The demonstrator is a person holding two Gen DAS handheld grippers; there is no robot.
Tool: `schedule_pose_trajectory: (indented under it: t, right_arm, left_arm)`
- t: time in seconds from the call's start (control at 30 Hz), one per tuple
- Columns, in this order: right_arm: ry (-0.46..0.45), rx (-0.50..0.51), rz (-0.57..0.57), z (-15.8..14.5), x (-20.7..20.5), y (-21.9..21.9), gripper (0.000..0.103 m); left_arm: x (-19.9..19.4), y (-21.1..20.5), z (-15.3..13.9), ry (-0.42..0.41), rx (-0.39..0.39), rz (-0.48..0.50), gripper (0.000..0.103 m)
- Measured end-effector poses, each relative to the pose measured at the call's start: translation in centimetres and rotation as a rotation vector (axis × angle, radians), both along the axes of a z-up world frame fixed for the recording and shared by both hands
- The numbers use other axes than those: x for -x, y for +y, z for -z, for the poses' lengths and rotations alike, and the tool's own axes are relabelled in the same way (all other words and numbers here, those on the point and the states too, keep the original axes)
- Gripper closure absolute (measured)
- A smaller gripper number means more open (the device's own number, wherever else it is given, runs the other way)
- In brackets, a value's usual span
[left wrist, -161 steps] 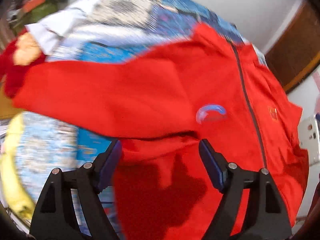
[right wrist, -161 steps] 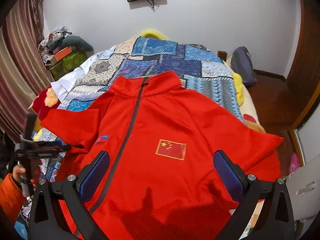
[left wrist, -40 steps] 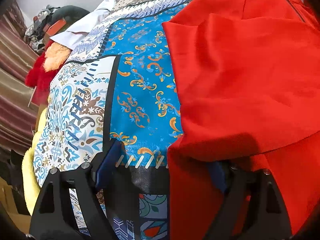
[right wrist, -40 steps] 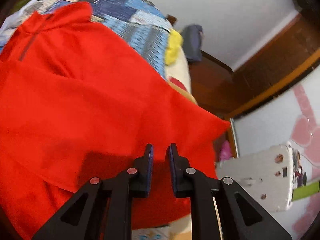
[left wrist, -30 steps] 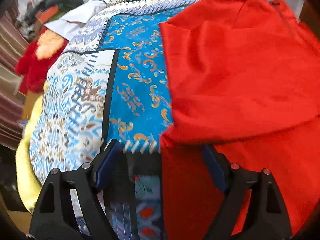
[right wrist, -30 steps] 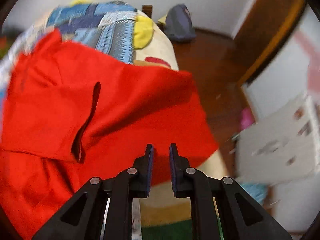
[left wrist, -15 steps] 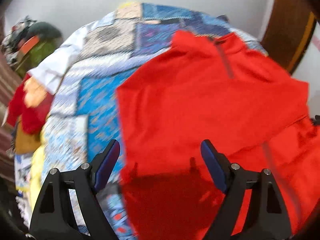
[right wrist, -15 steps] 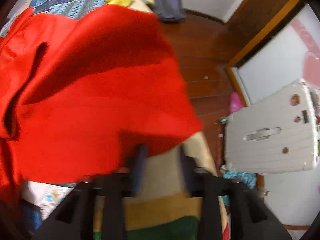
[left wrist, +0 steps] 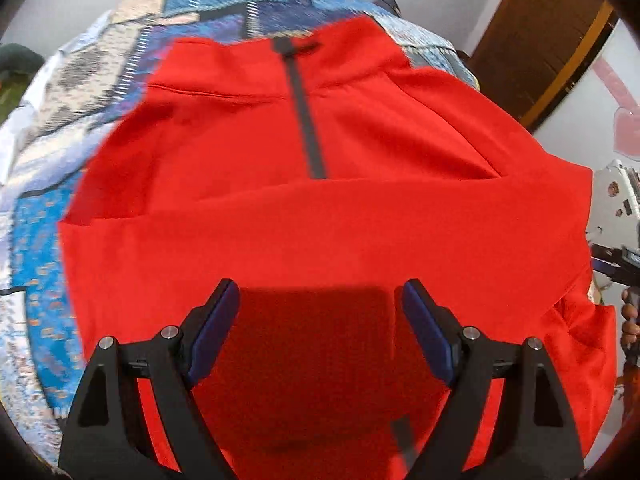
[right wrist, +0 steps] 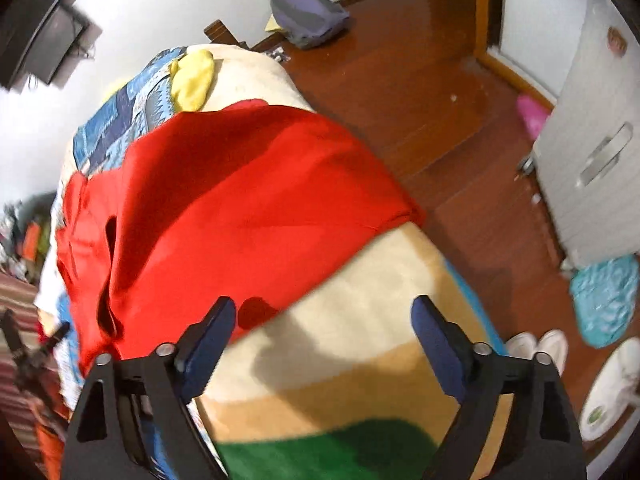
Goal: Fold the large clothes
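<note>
A large red zip jacket [left wrist: 320, 216] lies on a bed with a blue patterned quilt [left wrist: 120, 60]. Both sleeves are folded across its chest, and the grey zipper [left wrist: 304, 120] shows above them. My left gripper [left wrist: 320, 320] is open and empty, held above the jacket's lower half. My right gripper [right wrist: 320, 332] is open and empty, over the bed's cream blanket [right wrist: 360, 340] beside the jacket's right edge [right wrist: 240, 208]. The right gripper's tip also shows at the right edge of the left wrist view [left wrist: 616, 264].
A wooden floor [right wrist: 420, 100] runs beside the bed. On it are a purple bag [right wrist: 304, 12], a white cabinet [right wrist: 592, 152], white shoes [right wrist: 536, 344] and a turquoise cloth [right wrist: 604, 296]. A wooden door [left wrist: 540, 32] stands to the right.
My right gripper was shut on the right sleeve, laid it across the jacket, then opened and drew back over the blanket. My left gripper stayed open and swung from the bed's left side to above the jacket.
</note>
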State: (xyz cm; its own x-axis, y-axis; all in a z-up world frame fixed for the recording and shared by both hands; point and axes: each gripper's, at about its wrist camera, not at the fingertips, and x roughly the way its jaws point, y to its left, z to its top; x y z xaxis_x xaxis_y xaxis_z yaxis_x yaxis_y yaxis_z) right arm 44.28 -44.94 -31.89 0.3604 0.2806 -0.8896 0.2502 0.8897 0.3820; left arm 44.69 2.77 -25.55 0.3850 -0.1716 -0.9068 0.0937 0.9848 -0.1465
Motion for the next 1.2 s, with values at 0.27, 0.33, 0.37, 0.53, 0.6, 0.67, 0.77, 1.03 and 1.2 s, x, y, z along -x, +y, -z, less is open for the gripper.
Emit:
schedule_pose_trajectory:
  t: [0.27,0.33,0.37,0.53,0.6,0.67,0.77,1.03,1.2]
  right_arm:
    - [-0.003,-0.176,0.141,3.0,-4.3,-1.7,0.052]
    - [-0.009,-0.187,0.18,3.2,-5.1,-2.1,0.066]
    - [-0.009,-0.188,0.19,3.2,-5.4,-2.3,0.079]
    - [-0.085,-0.177,0.151,0.2,-5.9,-2.2,0.094]
    - [-0.147,-0.158,0.115,-2.6,-5.3,-1.5,0.095]
    - [-0.204,-0.158,0.075,-5.5,-4.9,-0.5,0.095]
    - [-0.298,-0.153,0.01,-10.3,-4.3,1.8,0.097]
    - [-0.487,-0.081,-0.179,-20.6,-1.8,11.2,0.096]
    - [-0.401,0.059,-0.151,-18.1,-0.8,11.8,0.096]
  left_arm:
    - [-1.5,-4.8,1.1,-0.015,-0.017,0.064,0.016]
    - [-1.9,-5.4,1.1,-0.019,-0.008,0.065,0.016]
    - [-2.2,-5.6,1.1,-0.019,-0.008,0.066,0.016]
    - [-2.1,-6.9,0.0,-0.04,-0.01,0.106,0.016]
    - [-1.7,-6.9,-0.9,-0.062,-0.004,0.1,0.016]
    - [-1.2,-6.5,-2.1,-0.087,0.001,0.082,0.016]
    - [-0.2,-5.5,-4.3,-0.133,-0.001,0.058,0.016]
    - [3.4,-1.5,-8.4,-0.202,-0.002,0.006,0.016]
    - [5.0,-0.6,-8.3,-0.194,-0.038,0.027,0.016]
